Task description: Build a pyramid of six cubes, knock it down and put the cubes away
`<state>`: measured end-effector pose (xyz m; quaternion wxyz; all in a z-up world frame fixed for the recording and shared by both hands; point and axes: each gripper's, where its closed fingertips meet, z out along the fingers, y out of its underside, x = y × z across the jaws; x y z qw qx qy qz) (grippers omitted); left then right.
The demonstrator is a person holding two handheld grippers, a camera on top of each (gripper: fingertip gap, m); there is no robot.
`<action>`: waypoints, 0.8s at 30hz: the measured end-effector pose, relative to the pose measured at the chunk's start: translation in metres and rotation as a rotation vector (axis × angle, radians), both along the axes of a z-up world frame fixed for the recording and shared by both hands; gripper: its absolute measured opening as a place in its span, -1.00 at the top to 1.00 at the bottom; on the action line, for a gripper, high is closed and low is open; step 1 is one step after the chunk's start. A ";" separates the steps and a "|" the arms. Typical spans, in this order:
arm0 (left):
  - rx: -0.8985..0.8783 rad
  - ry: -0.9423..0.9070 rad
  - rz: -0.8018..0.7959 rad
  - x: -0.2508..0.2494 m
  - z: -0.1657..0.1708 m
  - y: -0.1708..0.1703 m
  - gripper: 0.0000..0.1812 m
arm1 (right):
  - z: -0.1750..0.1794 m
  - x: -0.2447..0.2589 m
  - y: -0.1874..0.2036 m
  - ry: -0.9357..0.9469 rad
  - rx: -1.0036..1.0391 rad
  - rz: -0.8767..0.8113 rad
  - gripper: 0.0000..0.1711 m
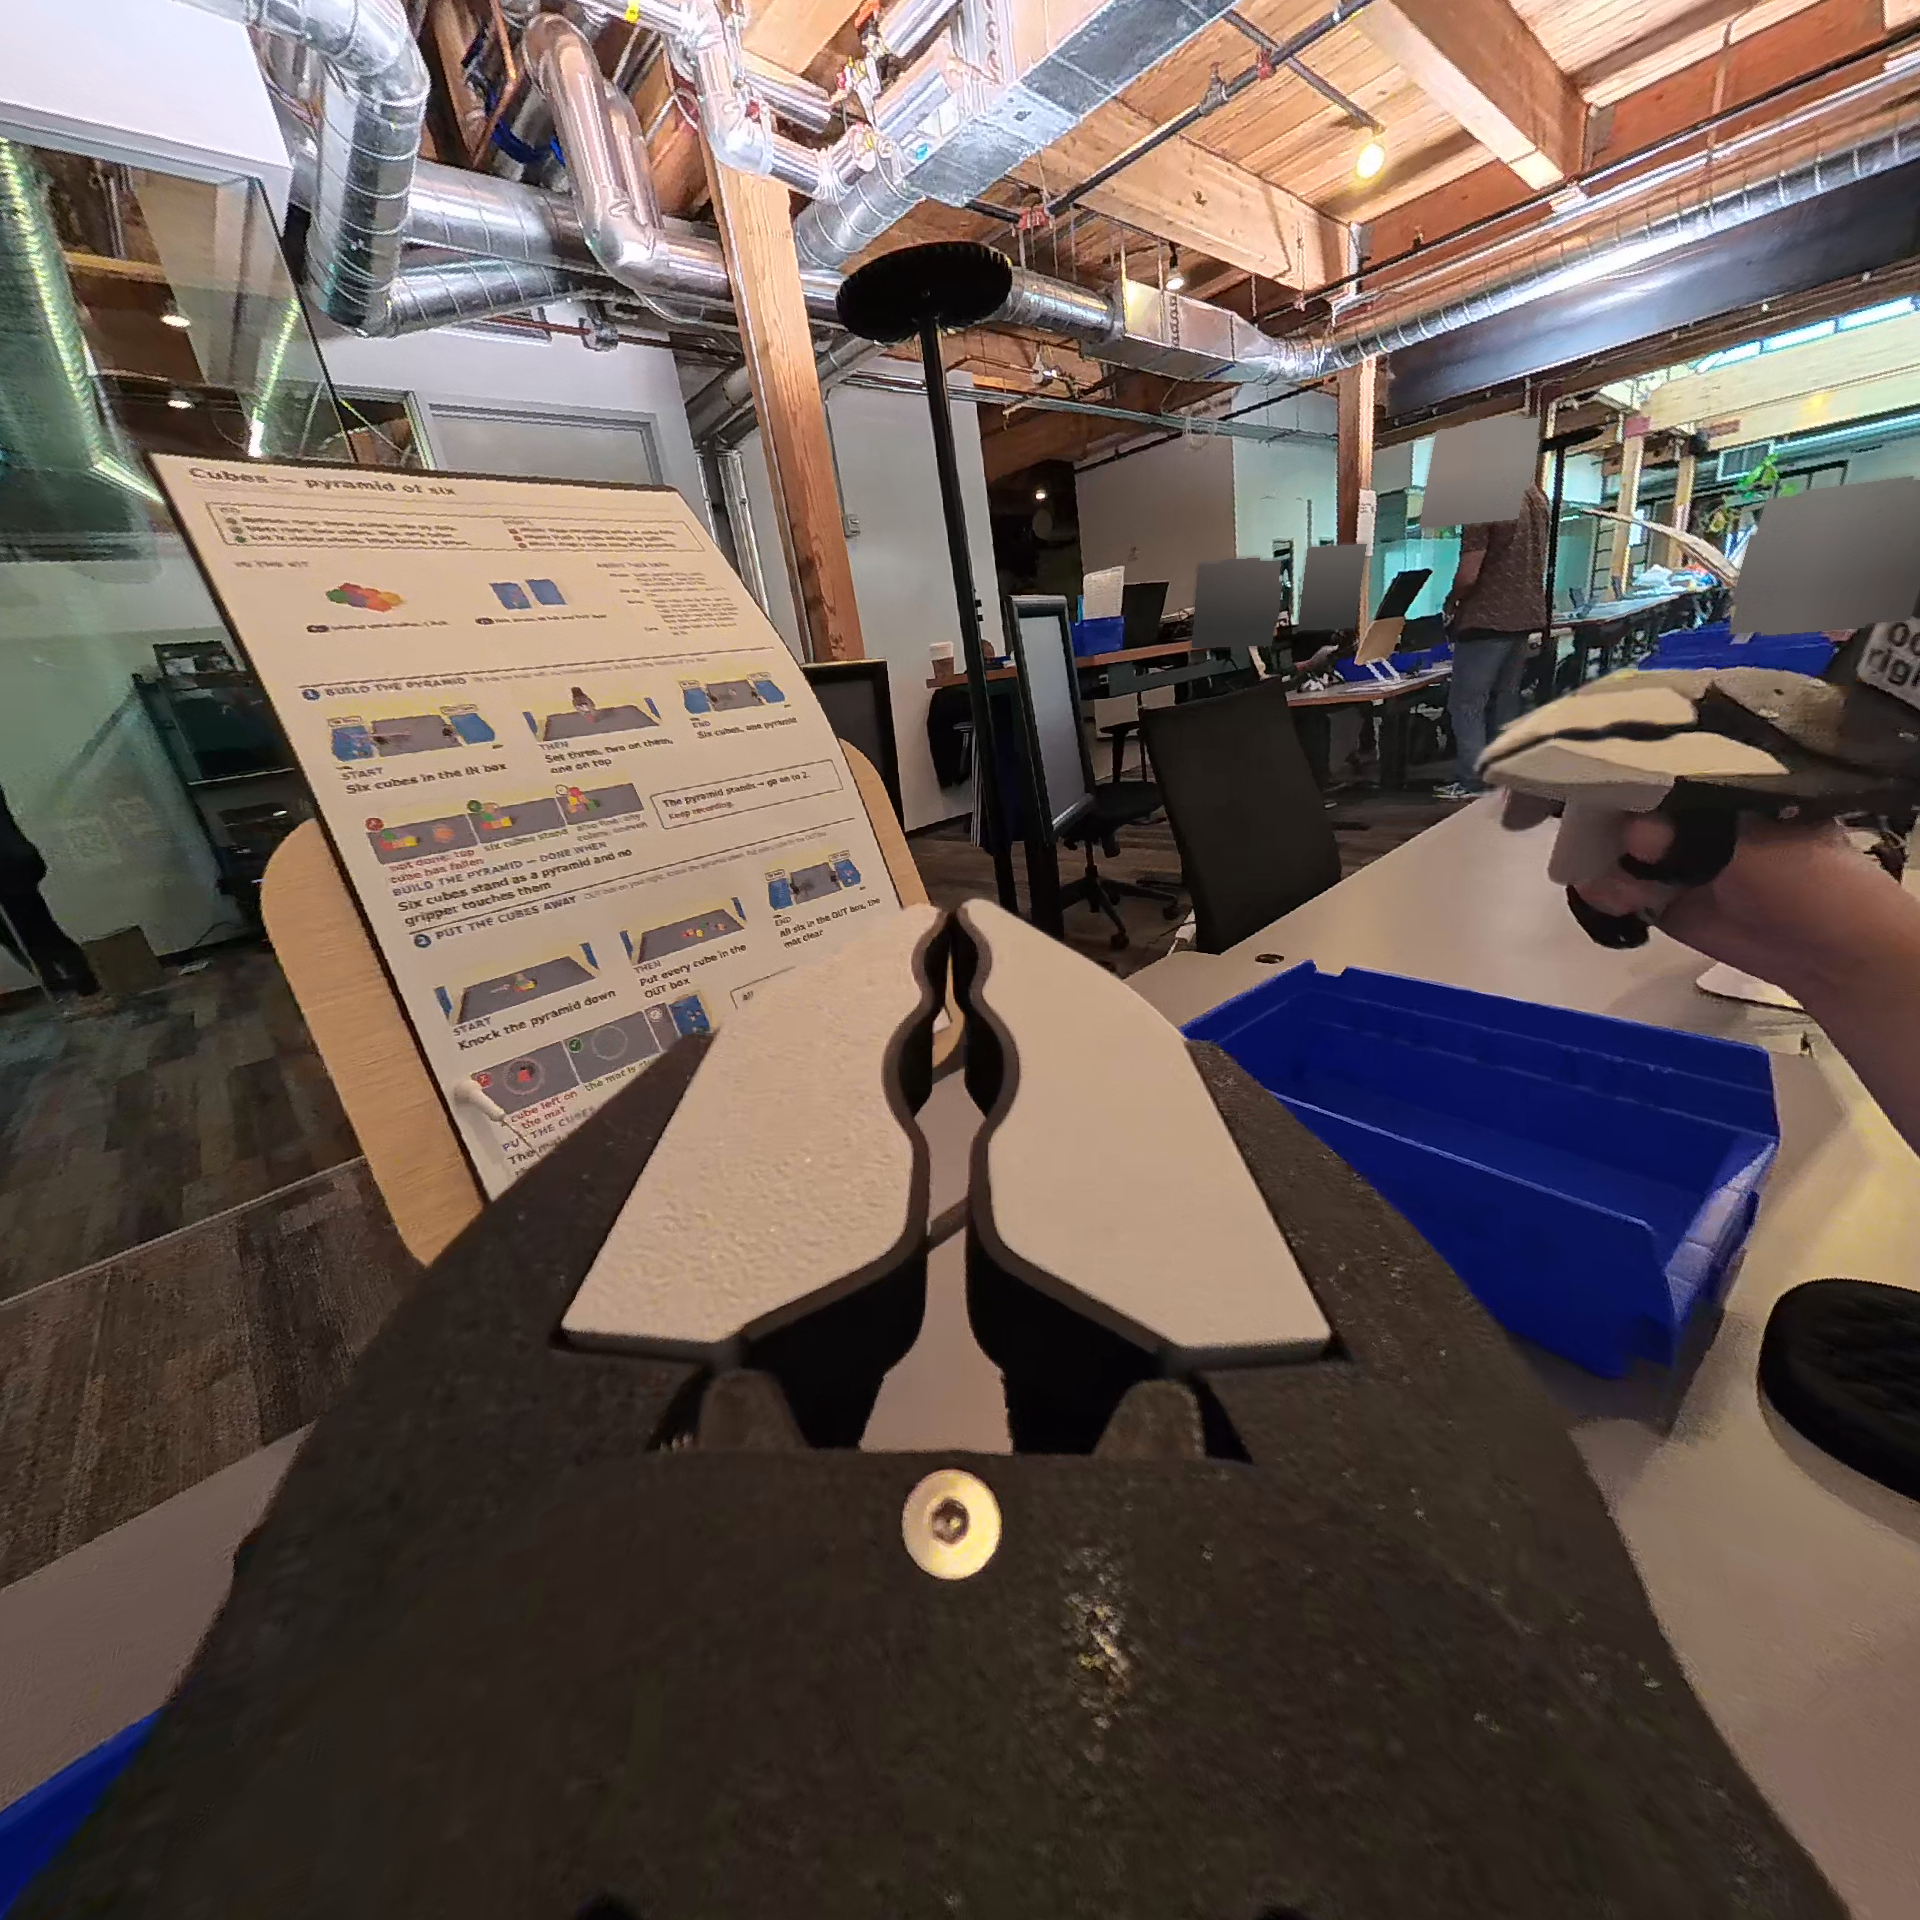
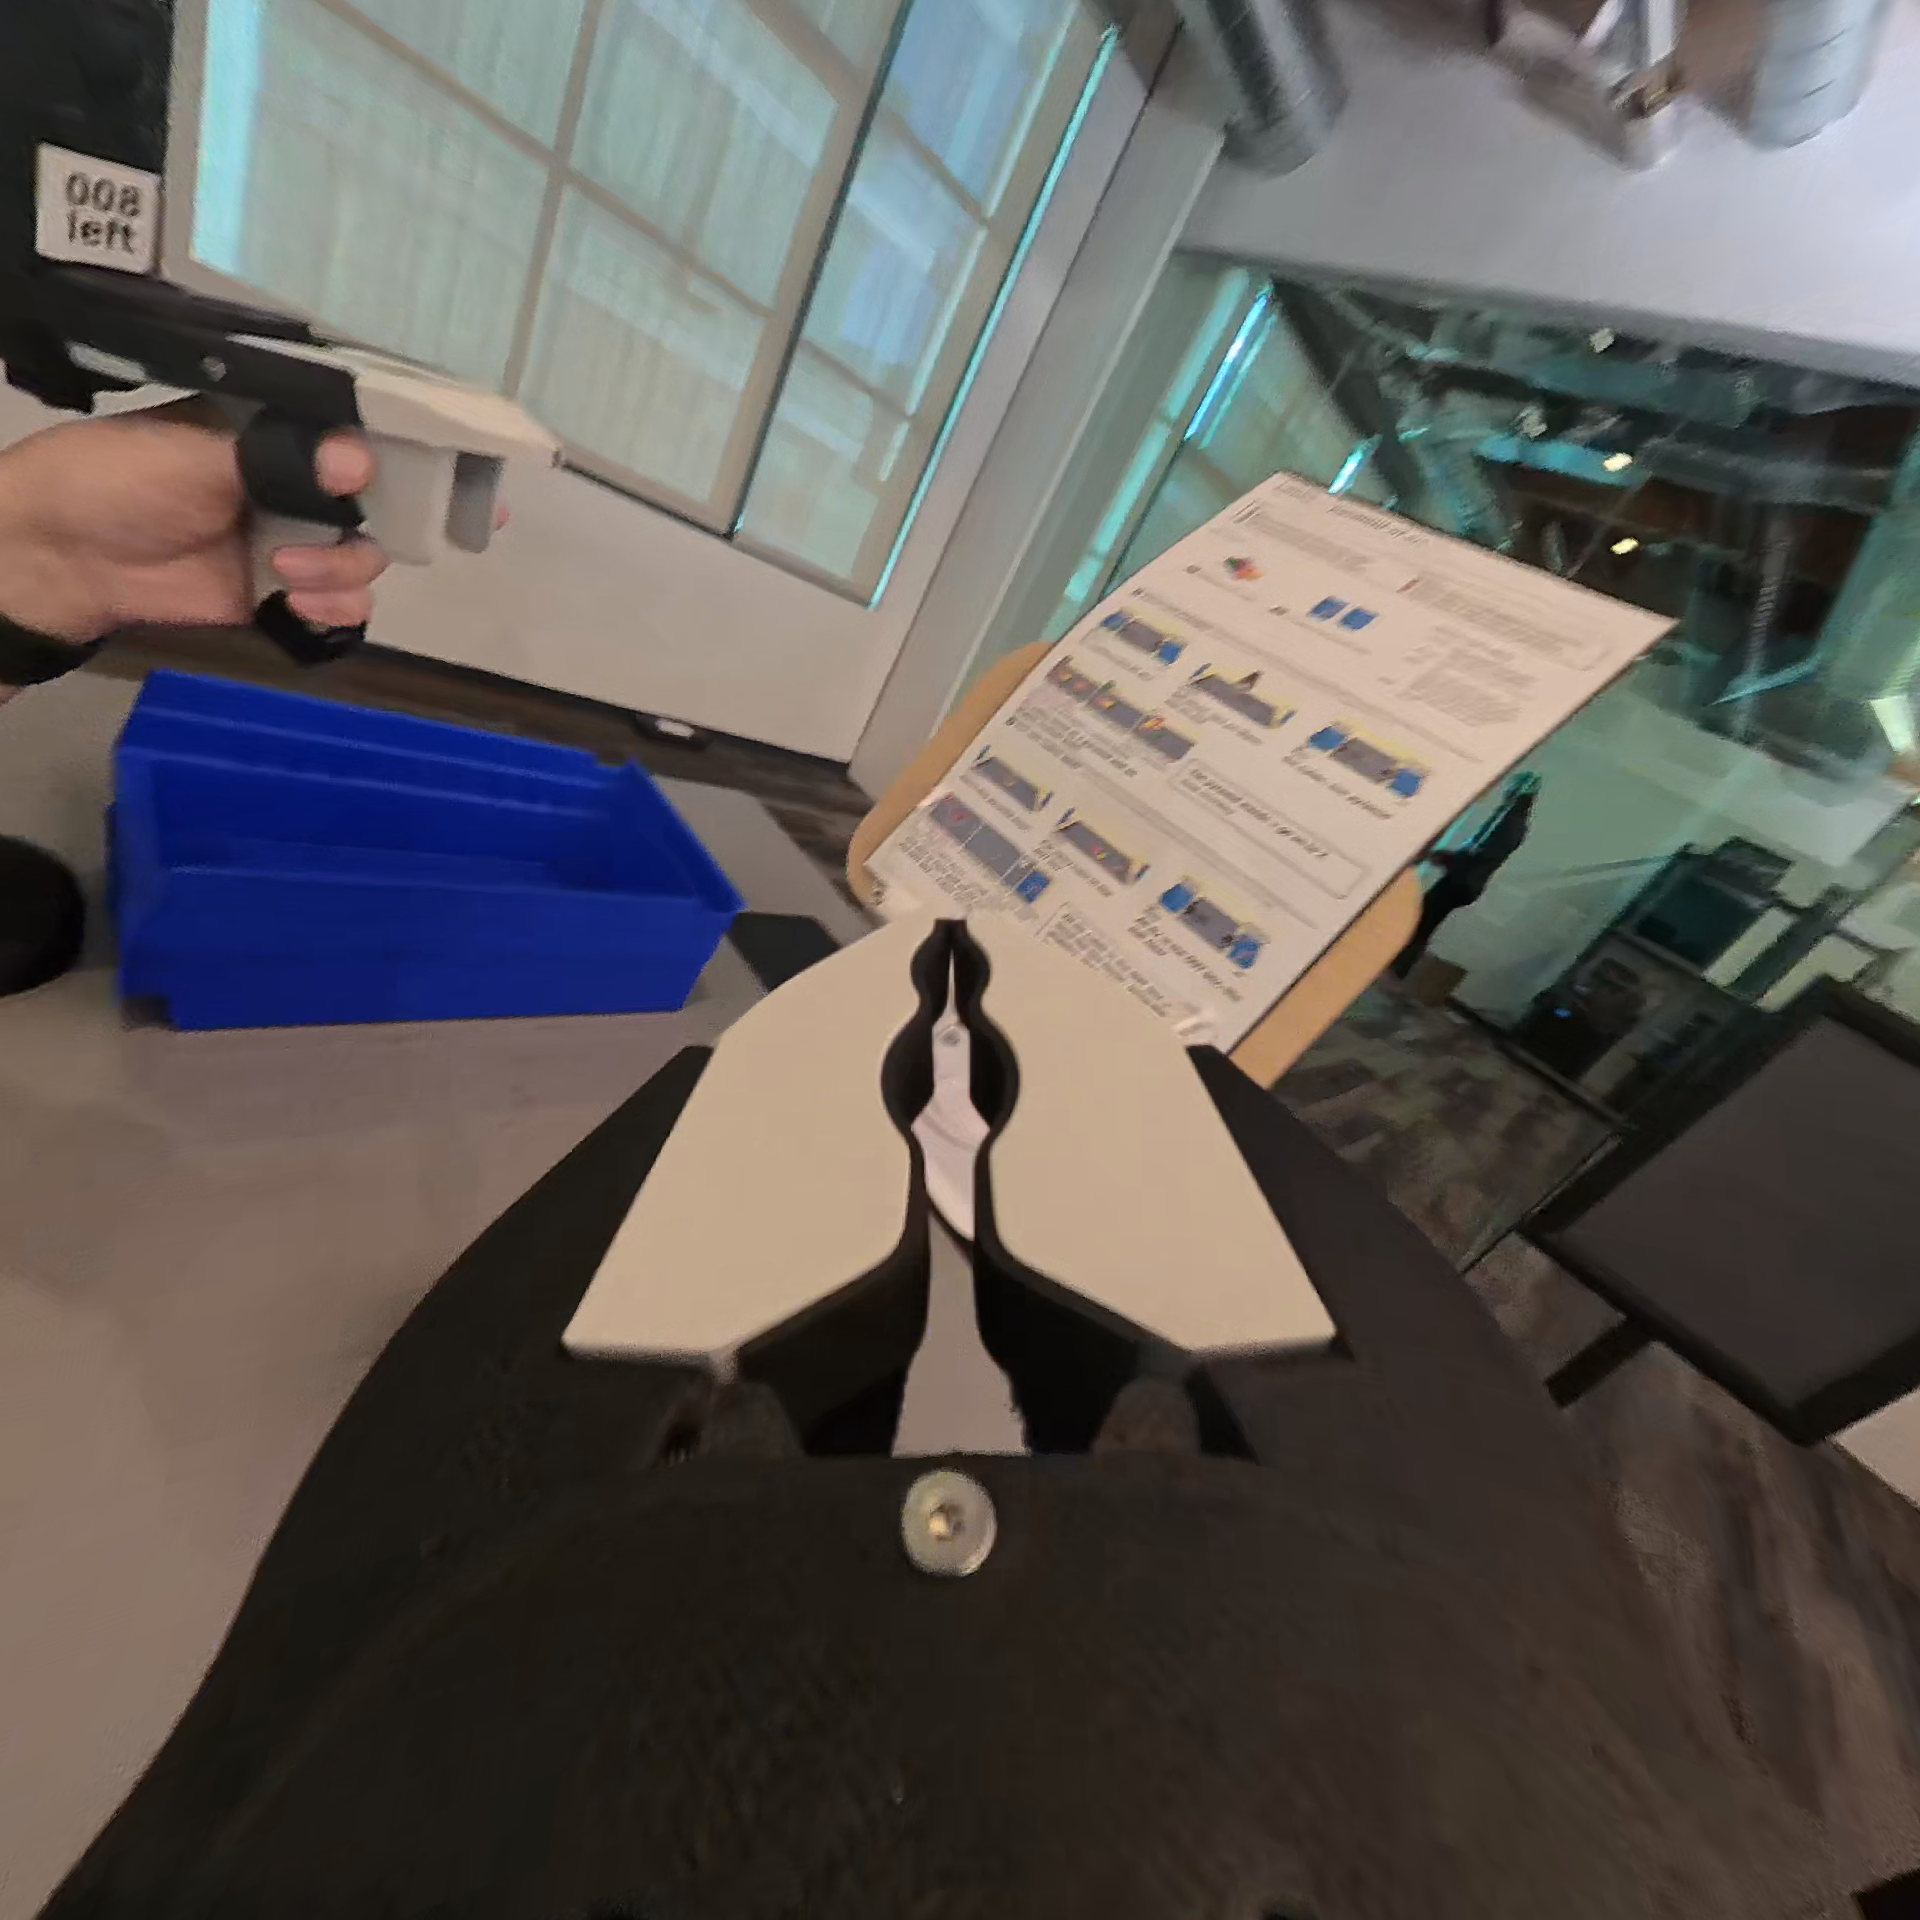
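No cubes show in either view. My left gripper (image 1: pixel 951 920) is shut and empty, held up above the table and pointing at an instruction sheet (image 1: pixel 499 748) on a wooden stand. My right gripper (image 2: pixel 951 935) is shut and empty too, held above the grey table (image 2: pixel 312 1195) and tilted. A blue bin (image 1: pixel 1455 1226) stands on the table to the right of my left gripper; its visible inside looks empty. A blue bin (image 2: pixel 416 956) also stands left of my right gripper. Each view shows the other gripper held by a hand: the right one (image 1: pixel 1496 769), the left one (image 2: pixel 540 442).
A black pole with a disc on top (image 1: pixel 925 291) rises behind the sheet. A black round base (image 1: pixel 1849 1382) sits on the table by the bin. A blue corner (image 1: pixel 62 1787) shows at the lower left. Office chairs, desks and people stand far behind. The grippers' ends are close to 25 cm from one another.
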<state>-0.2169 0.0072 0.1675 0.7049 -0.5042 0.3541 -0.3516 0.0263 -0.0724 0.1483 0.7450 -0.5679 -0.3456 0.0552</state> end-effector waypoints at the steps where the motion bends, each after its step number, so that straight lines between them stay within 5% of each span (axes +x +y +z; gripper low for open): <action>1: 0.002 -0.004 -0.001 -0.001 0.001 0.000 1.00 | -0.005 -0.008 0.002 -0.016 -0.035 0.015 0.99; 6: -0.012 0.001 0.007 -0.003 0.000 0.002 1.00 | -0.040 -0.058 0.009 -0.138 -0.204 0.086 0.99; 13: -0.036 0.056 0.005 0.004 -0.010 0.004 1.00 | -0.134 -0.123 0.015 -0.391 -0.551 0.183 0.99; 24: -0.019 0.099 0.020 0.005 -0.012 0.003 1.00 | -0.257 -0.138 -0.039 -0.901 -0.911 0.463 0.99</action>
